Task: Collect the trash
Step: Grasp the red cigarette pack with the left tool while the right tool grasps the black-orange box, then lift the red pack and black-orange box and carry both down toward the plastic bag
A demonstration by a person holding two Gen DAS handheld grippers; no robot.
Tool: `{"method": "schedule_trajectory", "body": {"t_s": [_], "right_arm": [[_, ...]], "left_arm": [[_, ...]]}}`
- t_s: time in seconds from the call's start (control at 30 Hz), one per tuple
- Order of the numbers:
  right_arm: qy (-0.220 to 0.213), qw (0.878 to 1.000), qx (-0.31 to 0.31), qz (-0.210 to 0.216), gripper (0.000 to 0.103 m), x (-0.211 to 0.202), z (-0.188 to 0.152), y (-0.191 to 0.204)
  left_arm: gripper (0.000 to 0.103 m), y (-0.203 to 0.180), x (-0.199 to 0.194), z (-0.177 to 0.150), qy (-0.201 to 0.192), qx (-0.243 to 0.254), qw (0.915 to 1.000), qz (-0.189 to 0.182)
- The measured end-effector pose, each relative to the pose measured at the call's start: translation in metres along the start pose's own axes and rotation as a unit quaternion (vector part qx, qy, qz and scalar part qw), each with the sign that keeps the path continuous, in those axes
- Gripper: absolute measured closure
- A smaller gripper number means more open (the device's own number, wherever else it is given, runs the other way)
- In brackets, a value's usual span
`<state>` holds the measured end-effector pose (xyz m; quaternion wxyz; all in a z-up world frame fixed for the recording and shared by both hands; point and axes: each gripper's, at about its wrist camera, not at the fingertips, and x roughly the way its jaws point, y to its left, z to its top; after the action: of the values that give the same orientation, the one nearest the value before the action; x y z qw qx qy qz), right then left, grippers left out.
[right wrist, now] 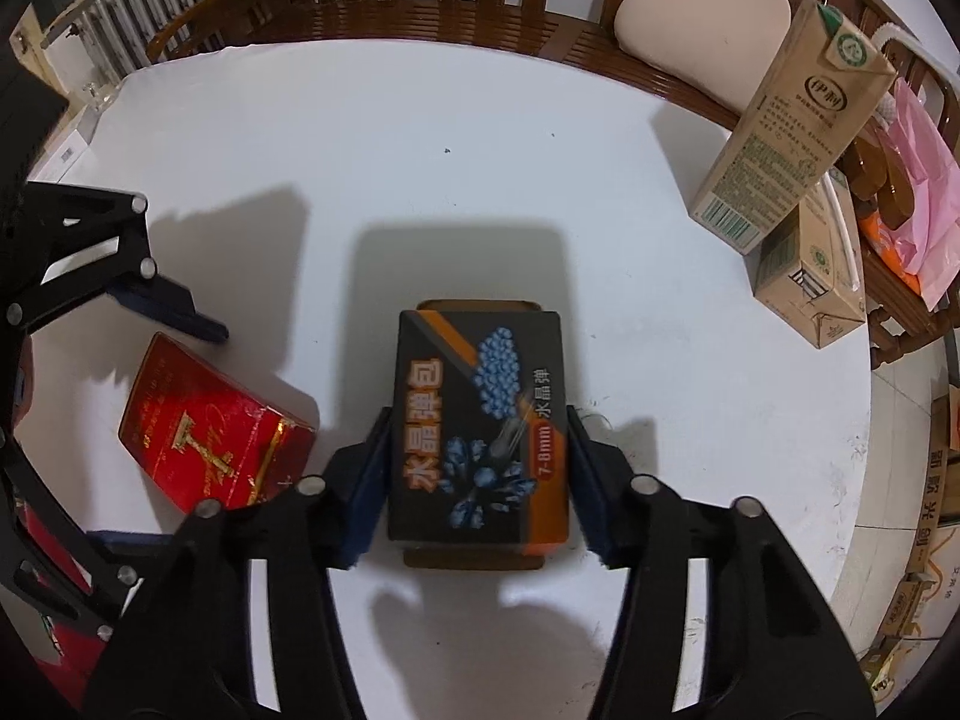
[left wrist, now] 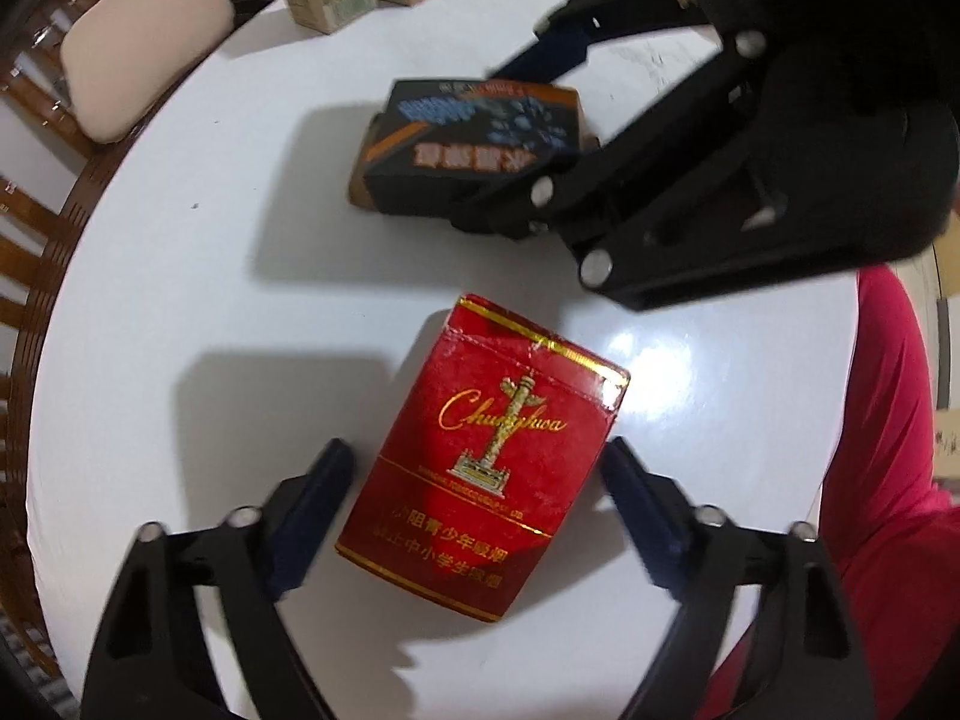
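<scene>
Trash on the white counter (right wrist: 420, 138) comes down to two small boxes. In the right wrist view, going left to right: the left gripper (right wrist: 180, 324) enters from the left edge, only one dark blue finger (right wrist: 174, 303) plainly visible, the rest cut off by the frame. Just below it, at lower left, lies the red cigarette pack (right wrist: 210, 426), flat and skewed, its near corner hidden behind the right gripper's black linkage. At centre the black box (right wrist: 480, 426), printed with blue beads and orange lettering, lies flat; a brown flap shows at its far and near ends. The right gripper (right wrist: 477, 468) is closed on it — both blue pads press against its long sides. At upper right a tall tan carton (right wrist: 786, 132) stands tilted, with a smaller carton (right wrist: 810, 282) beside it near the counter's edge; a pink bag (right wrist: 924, 192) past them is partly cut off.

In the left wrist view, the left gripper (left wrist: 480, 498) straddles the red cigarette pack (left wrist: 486, 468) at lower centre. Its jaws stand apart: the left finger (left wrist: 312, 510) looks close to the pack's side, the right finger (left wrist: 642, 504) shows a gap. Motion blur makes contact hard to judge. At upper centre the black box (left wrist: 474, 144) is blurred, its right end hidden behind the right gripper (left wrist: 540, 138). A red sleeve (left wrist: 888, 450) fills the right edge.
</scene>
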<state>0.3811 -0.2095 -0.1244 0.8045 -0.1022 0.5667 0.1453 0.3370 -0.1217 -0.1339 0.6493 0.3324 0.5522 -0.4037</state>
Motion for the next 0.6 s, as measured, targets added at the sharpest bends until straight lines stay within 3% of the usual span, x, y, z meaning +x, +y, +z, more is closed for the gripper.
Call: {"method": "schedule_trajectory", "body": {"t_s": [0.17, 0.27, 0.4, 0.5, 0.6], "right_arm": [[-0.011, 1.000, 0.010, -0.021, 0.051, -0.005, -0.005, 0.002], [-0.031, 0.999, 0.020, -0.028, 0.051, -0.016, -0.012, 0.002], [-0.055, 0.997, 0.032, -0.046, 0.051, -0.031, -0.022, 0.008], [-0.074, 0.995, 0.037, -0.059, 0.051, -0.044, -0.032, 0.015], [-0.096, 0.993, 0.036, -0.067, 0.051, -0.060, -0.047, 0.026]], "left_arm": [[0.038, -0.008, -0.006, -0.019, -0.021, -0.055, 0.9980, 0.021], [0.042, -0.011, -0.009, -0.032, -0.042, -0.112, 0.9919, 0.043], [0.044, -0.007, -0.017, -0.055, -0.067, -0.191, 0.9772, 0.065], [0.045, 0.006, -0.026, -0.073, -0.084, -0.272, 0.9584, 0.024], [0.045, 0.008, -0.033, -0.086, -0.100, -0.295, 0.9493, 0.044]]}}
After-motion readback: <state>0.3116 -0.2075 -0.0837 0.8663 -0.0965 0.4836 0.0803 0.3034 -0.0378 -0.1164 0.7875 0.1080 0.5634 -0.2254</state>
